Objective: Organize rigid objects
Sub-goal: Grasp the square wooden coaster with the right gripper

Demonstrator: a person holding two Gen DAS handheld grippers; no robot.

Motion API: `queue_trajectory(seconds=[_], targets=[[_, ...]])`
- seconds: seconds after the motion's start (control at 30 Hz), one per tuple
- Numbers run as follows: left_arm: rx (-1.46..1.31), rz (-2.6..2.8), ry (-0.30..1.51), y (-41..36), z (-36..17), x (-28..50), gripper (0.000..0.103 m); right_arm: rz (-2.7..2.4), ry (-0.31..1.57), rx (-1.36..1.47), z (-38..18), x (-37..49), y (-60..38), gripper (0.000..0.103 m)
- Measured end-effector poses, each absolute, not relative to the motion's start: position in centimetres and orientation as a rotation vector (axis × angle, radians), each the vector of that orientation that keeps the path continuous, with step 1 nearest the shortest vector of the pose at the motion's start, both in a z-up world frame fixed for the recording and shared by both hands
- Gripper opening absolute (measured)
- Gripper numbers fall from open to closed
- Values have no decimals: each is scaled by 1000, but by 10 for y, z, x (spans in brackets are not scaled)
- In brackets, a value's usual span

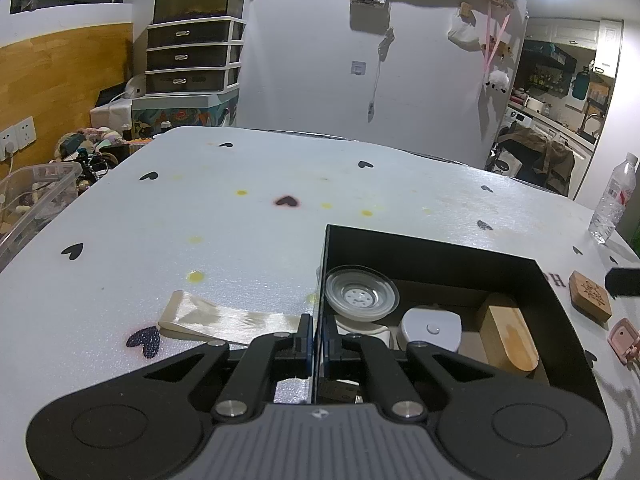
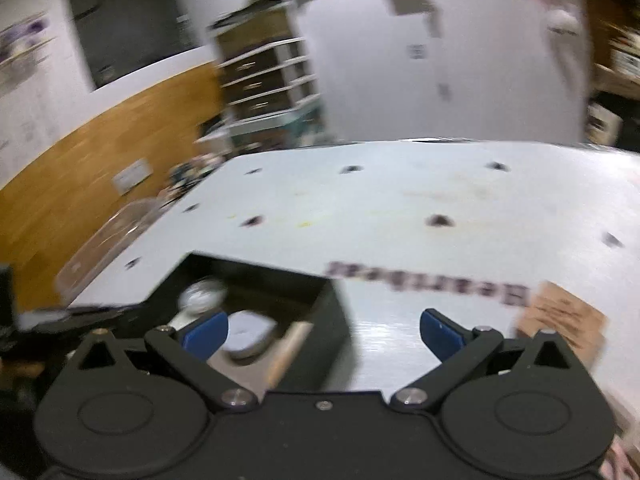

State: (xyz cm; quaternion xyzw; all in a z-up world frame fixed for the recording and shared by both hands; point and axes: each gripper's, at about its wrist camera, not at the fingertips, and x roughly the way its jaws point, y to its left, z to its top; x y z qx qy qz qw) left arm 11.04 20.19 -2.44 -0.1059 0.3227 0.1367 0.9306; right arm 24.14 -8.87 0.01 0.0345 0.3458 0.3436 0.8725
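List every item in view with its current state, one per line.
left gripper: shut on the black box's wall
right gripper: open, nothing between its fingers
black box: open-topped, partly filled
glass dish: in the box, tilted
white device: in the box
wooden block: in the box
wooden coaster: on the table, outside the box
water bottle: upright, capped

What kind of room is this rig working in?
Most likely a lived-in home, a living or dining area: a table under a heart-print cover, a plastic drawer unit against the wall, and a kitchen visible through the doorway at the right.
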Motion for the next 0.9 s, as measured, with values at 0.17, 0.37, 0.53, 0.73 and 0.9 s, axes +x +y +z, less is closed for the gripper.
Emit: queue_trajectory(seconds=[0.17,0.37,0.53,0.73,0.9], targets=[[-217,280,661,202,-24,110,4,427,751,97,-15,269,-115,103],[-217,280,661,202,-24,110,4,151,811,89,-39,310,-131,103],[-216,280,661,202,-24,110,4,93,910,233,-62,342,-138,102],[-217,280,661,202,-24,110,4,63,868,184,-72,353,-125,92],[-217,279,661,202,-24,110,4,120,853,162,-69,354,-126,77]])
